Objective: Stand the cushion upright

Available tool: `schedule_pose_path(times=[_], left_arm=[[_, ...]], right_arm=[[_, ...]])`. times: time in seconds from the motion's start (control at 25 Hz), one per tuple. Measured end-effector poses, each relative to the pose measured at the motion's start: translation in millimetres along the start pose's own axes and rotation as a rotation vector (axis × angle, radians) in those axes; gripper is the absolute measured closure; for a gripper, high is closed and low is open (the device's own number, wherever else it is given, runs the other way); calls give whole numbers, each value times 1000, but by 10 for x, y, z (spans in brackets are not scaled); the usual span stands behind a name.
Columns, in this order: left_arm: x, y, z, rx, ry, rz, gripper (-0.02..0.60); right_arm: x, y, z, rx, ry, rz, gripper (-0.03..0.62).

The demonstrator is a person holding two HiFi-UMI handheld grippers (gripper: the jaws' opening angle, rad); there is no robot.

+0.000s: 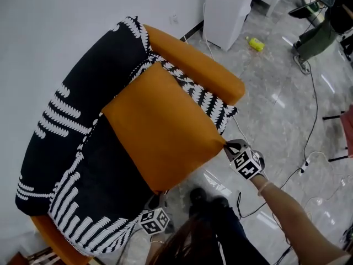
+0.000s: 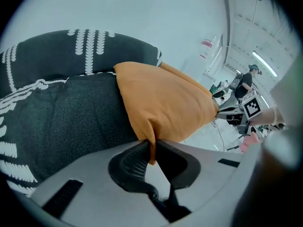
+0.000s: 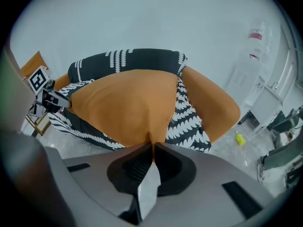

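Observation:
An orange cushion [image 1: 162, 123] lies tilted on a sofa [image 1: 83, 148] covered in black cloth with white patterns. Its two near corners hang past the seat's front edge. My left gripper [image 1: 159, 195] is shut on the near left corner; in the left gripper view the orange fabric [image 2: 165, 103] runs down between the pads of the left gripper [image 2: 152, 145]. My right gripper [image 1: 228, 146] is shut on the near right corner. The right gripper view shows the cushion [image 3: 123, 103] pinched in the right gripper [image 3: 152, 148], with the left gripper [image 3: 52, 100] at the far corner.
The sofa's orange armrest [image 1: 204, 70] runs behind the cushion, against a white wall. A white cabinet [image 1: 226, 10] and a yellow bottle [image 1: 255, 43] are on the grey marble floor. Cables [image 1: 309, 148] trail across it. A person [image 1: 320, 32] is at the far right.

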State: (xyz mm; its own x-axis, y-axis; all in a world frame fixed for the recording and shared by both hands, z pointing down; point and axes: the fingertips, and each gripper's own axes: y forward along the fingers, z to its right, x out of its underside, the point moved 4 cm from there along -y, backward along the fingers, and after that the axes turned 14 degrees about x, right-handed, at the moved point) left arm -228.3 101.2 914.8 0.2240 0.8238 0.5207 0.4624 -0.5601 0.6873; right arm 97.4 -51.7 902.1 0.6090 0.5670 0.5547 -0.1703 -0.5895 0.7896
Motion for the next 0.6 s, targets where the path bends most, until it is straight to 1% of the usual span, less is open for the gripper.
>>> schedule_pose_path(times=[0.32,0.6], left_arm=[[-272,-400,122,12,26,10,534],[-393,-781,216,35,71,35,537]], right_arm=[[-278,-369,41,10,13,1,576],[-435,-741,-25,26,29,23,576]])
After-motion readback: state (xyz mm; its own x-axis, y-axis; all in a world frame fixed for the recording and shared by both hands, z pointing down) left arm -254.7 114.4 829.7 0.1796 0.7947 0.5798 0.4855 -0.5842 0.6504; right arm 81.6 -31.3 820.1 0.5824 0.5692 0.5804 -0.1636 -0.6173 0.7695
